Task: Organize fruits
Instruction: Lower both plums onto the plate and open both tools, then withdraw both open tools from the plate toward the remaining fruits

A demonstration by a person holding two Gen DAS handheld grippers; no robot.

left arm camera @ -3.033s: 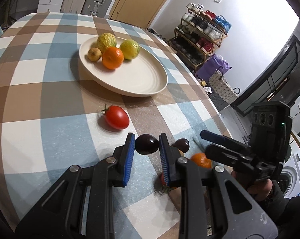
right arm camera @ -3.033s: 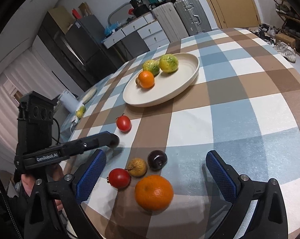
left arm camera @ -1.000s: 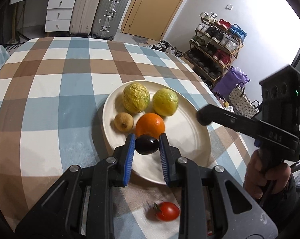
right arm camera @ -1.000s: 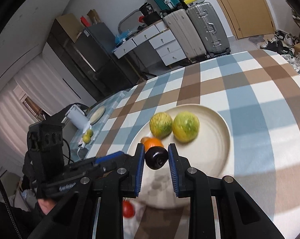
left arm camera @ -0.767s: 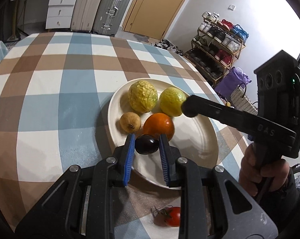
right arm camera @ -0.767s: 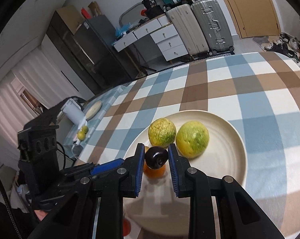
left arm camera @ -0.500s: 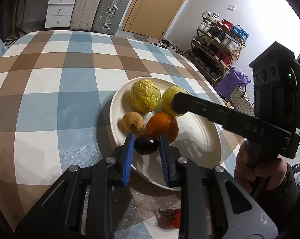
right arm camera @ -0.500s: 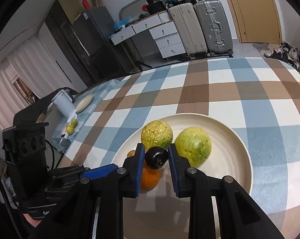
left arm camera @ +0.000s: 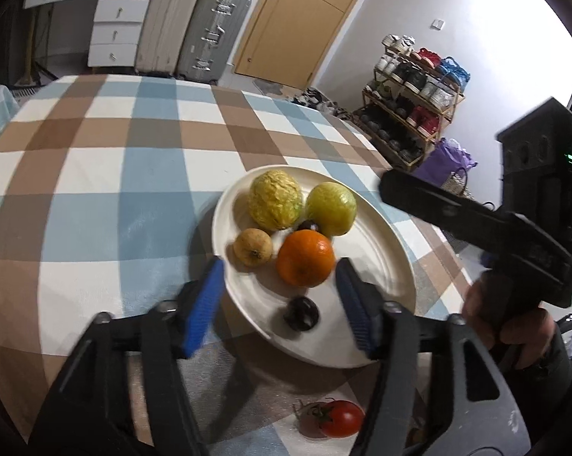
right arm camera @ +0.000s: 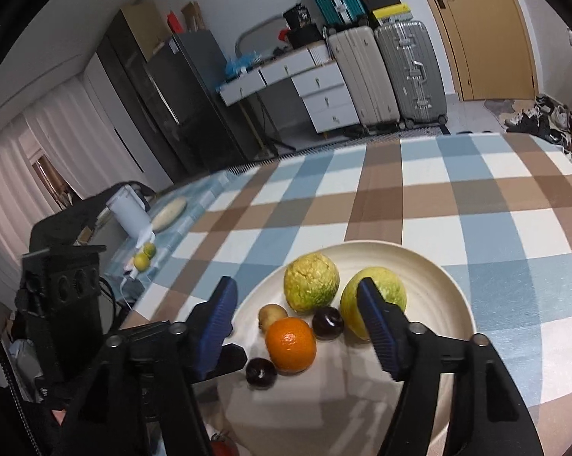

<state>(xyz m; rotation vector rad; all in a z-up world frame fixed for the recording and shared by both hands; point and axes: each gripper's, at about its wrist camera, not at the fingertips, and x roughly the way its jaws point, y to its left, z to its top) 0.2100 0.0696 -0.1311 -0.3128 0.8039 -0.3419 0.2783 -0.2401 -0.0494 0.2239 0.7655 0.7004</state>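
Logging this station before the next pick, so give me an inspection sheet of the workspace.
Surface: checked tablecloth, flat.
Job's things: plate holds two yellow-green fruits, orange, small brown fruit, two dark plums; tomato on the cloth.
Clutter: nothing seen.
Grippers: left gripper and right gripper opening, pads clear of fruit.
Cables: nothing seen on the table.
Surroundings: suitcases, drawers, door, shoe rack.

Both tongs (left arm camera: 278, 304) (right arm camera: 297, 323) opening; plums (left arm camera: 301, 313) (right arm camera: 327, 323) apparently dropped onto plate (left arm camera: 381, 235).
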